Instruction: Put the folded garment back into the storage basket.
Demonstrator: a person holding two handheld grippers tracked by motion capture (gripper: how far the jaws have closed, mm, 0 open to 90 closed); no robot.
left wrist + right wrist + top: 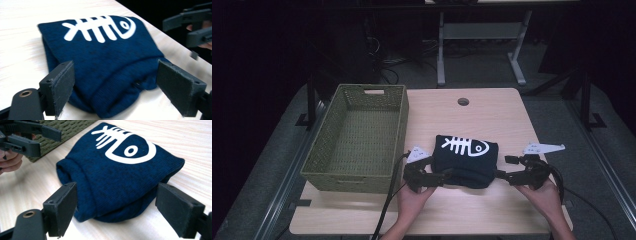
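- We see a pale wooden bench (492, 115).
- A green woven basket (357, 137) sits on its left side (nothing inside).
- A folded navy garment (466, 160) with a white fishbone print lies mid-bench.
- Our left gripper (439, 177) and right gripper (507, 175) flank it, fingers spread wide, gripping nothing.

Left claw (438, 178) and right claw (507, 171) gape wide at opposite ends of the folded navy garment (465, 160), hands low.

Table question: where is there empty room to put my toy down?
Bare wood lies behind the folded shirt around the round hole, and along the near table edge. The basket is empty too. It's crowded beside the shirt, where the left gripper and right gripper sit.
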